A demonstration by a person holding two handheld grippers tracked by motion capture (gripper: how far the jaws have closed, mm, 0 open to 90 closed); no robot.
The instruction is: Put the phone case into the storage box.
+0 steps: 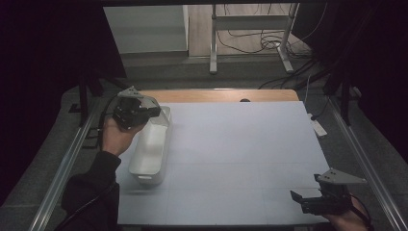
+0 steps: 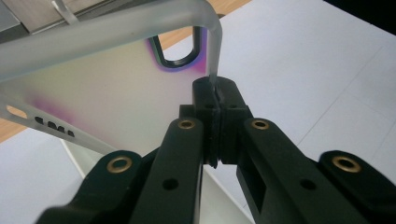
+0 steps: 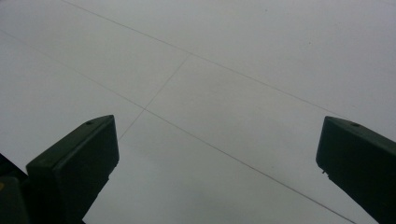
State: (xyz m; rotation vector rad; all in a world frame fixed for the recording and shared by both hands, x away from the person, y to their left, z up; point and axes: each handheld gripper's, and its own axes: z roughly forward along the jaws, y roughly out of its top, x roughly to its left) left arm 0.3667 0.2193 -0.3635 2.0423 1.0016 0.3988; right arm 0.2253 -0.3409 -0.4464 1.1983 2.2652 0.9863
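My left gripper (image 1: 155, 111) (image 2: 215, 91) is shut on the edge of a frosted, translucent phone case (image 2: 107, 88) with a dark-rimmed camera cutout. It holds the case above the far end of a long white bin (image 1: 151, 147) (image 2: 77, 156) at the left of the table. My right gripper (image 1: 294, 198) (image 3: 217, 158) hovers low over the white mat near the front right corner. Its jaws stand wide apart with nothing between them.
A white mat (image 1: 240, 154) covers most of the table, with a strip of bare wood (image 1: 216, 95) along the far edge. Metal rails (image 1: 67, 159) run down both sides. A power strip (image 1: 317, 126) and cables lie on the floor to the right.
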